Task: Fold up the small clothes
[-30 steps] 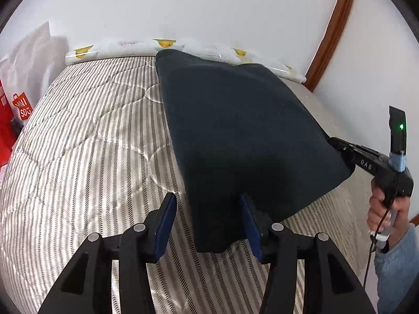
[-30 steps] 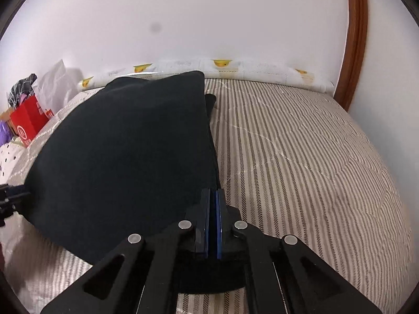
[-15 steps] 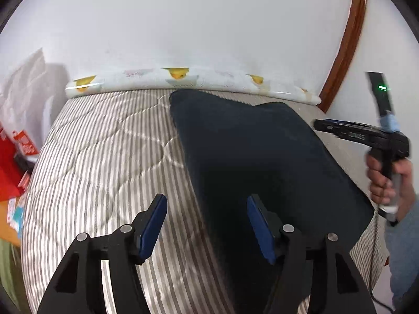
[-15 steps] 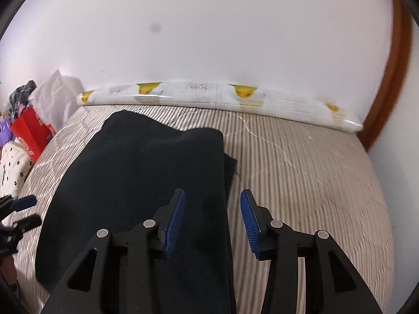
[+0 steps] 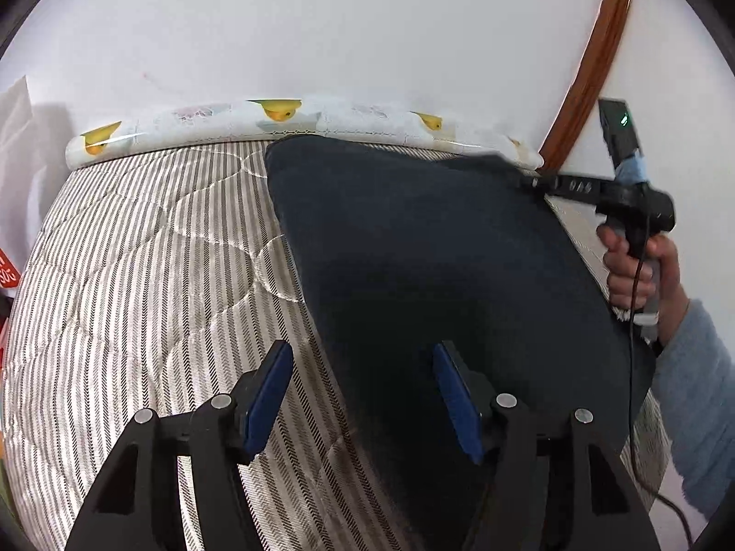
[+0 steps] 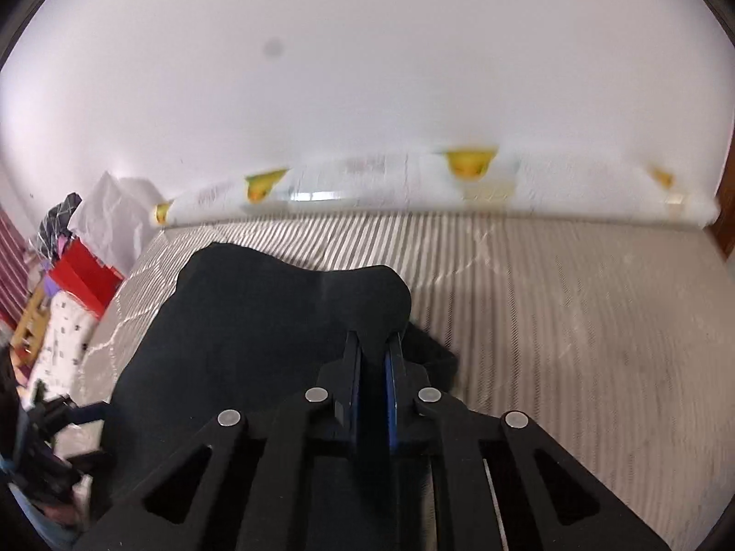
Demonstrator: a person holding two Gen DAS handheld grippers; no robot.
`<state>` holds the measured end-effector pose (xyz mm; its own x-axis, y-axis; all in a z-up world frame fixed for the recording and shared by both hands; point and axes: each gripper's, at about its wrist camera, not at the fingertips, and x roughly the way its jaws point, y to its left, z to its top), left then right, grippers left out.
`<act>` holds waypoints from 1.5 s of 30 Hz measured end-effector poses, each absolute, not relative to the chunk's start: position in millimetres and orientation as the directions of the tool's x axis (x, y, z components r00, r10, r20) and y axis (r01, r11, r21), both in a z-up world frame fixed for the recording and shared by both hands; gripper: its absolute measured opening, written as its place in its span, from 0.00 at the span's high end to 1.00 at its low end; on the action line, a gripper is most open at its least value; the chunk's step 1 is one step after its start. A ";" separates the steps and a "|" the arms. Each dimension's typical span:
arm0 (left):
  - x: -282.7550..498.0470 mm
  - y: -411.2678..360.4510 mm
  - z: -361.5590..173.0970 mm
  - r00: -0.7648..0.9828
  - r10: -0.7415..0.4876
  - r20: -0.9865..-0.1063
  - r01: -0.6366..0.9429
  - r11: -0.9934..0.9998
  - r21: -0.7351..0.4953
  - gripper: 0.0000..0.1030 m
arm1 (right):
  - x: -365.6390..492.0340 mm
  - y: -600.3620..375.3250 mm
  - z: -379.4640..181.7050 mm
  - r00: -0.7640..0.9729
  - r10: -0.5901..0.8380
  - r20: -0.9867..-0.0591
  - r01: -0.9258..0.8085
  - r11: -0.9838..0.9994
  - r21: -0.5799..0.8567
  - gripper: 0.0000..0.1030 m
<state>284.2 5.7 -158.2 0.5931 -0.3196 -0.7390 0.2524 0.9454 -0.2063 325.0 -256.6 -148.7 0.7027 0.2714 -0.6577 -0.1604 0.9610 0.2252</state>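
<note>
A dark navy garment [image 5: 436,266] lies flat on the striped quilted bed [image 5: 151,284]. My left gripper [image 5: 363,385] is open and empty, hovering over the garment's near left edge. My right gripper [image 6: 374,353] is nearly closed, its blue pads pinching the garment's far right corner [image 6: 367,294]. In the left wrist view the right gripper [image 5: 535,181] reaches the far right edge of the garment, held by a hand [image 5: 638,271]. In the right wrist view the left gripper [image 6: 59,413] shows at the garment's lower left.
A white bolster with yellow ducks [image 5: 275,124] lies along the wall at the bed's far edge. A wooden door frame [image 5: 592,59] stands at the right. A red bag [image 6: 82,275] and piled items [image 6: 55,344] sit left of the bed.
My right gripper opened and let go of the near corner, moved forward, then closed on the garment's far right corner. My left gripper stayed open and pulled back a little.
</note>
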 end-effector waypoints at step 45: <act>230.0 -24.5 -154.2 0.615 -0.164 -0.771 0.122 0.986 -0.112 0.40 | 167.7 -292.8 -179.7 0.691 0.315 -0.650 -0.095 0.932 0.351 0.94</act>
